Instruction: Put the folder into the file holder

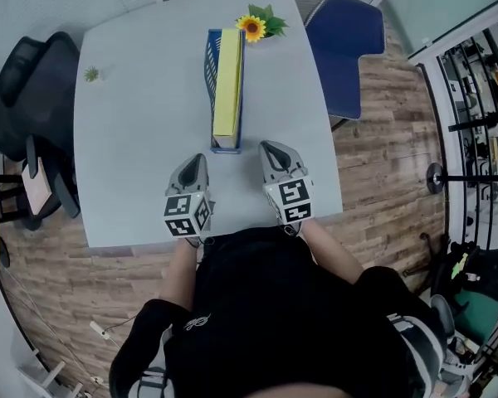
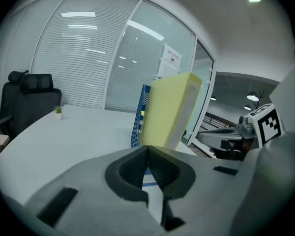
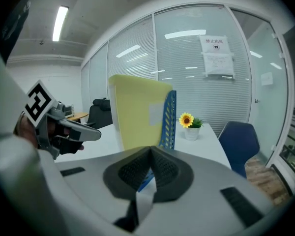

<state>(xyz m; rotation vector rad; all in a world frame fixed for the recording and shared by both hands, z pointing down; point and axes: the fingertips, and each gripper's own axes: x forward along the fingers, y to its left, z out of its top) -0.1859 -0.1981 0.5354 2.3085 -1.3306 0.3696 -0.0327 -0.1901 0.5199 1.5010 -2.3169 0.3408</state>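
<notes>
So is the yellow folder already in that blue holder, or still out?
In. The yellow folder stands on edge inside the blue file holder, whose mesh wall rises beside it.

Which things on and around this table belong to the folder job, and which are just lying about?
Job:
- yellow rectangular folder, standing in the blue perforated file holder
- left gripper and right gripper, both shut and empty

Lying about:
- potted sunflower
- tiny green potted plant
- blue padded chair
- black office chair
</notes>
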